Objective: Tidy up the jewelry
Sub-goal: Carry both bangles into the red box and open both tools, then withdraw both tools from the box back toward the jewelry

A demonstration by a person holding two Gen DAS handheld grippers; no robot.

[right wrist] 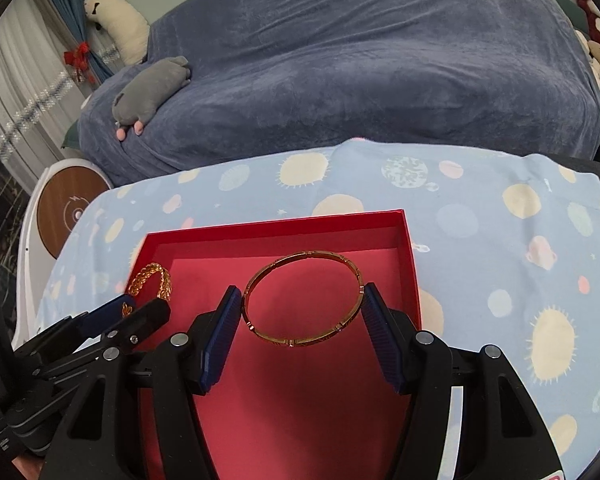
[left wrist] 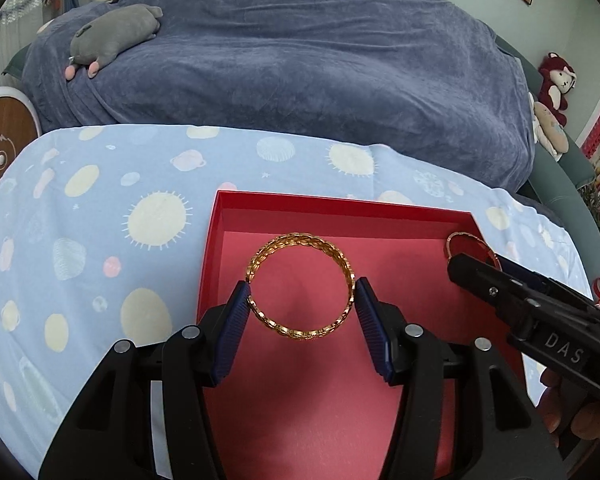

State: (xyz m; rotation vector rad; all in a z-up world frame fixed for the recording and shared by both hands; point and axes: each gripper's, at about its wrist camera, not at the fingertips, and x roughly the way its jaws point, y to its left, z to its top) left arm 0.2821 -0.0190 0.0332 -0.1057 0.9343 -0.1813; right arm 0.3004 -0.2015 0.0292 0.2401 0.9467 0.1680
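A red open box (left wrist: 340, 206) (right wrist: 276, 226) lies on the patterned blue cloth. My left gripper (left wrist: 302, 294) is shut on a wide gold woven bangle (left wrist: 300, 240), its blue pads (left wrist: 236, 312) pressing both sides, held over the box floor. My right gripper (right wrist: 302, 300) is shut on a thin gold bangle (right wrist: 304, 256), also over the box floor. The woven bangle also shows in the right wrist view (right wrist: 152, 276), the thin one in the left wrist view (left wrist: 464, 238), partly hidden by the other gripper.
A blue cloth with planet prints (left wrist: 100, 220) covers the table. Behind it is a sofa under a dark blue blanket (left wrist: 300, 60) with a grey plush toy (left wrist: 116, 36). A round wooden-topped stool (right wrist: 68, 208) stands at the left.
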